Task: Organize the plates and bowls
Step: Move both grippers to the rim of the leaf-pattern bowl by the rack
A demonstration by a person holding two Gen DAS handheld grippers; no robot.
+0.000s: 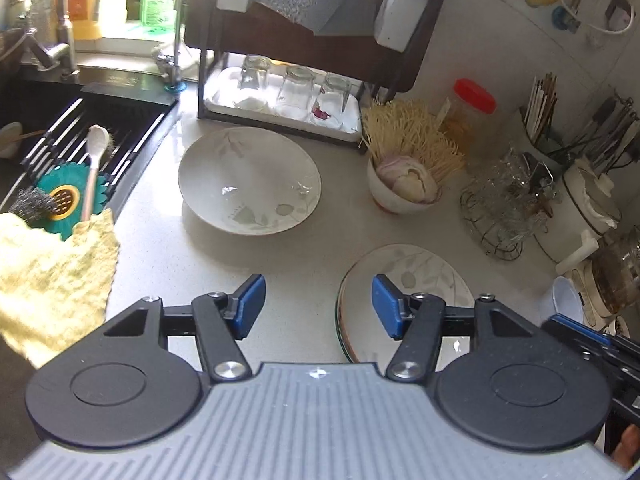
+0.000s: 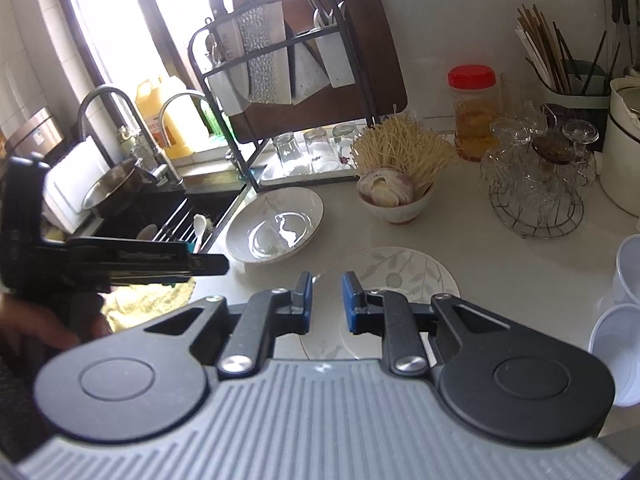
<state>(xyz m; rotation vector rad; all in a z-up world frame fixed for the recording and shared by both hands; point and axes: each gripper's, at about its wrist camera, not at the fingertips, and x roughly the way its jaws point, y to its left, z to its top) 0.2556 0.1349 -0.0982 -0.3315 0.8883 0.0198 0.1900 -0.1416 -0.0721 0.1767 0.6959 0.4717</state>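
Hovering over the counter, the left gripper stands open and empty; bowl ahead, plate just right. Right view: right gripper, jaws narrow with nothing between them, above the plate; bowl beyond.

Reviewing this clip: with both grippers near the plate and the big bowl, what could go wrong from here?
The plate lies flat on the counter, so the right gripper may struggle to get under its rim. The large bowl sits near the sink edge; a nudge from the open left gripper could tip it in.
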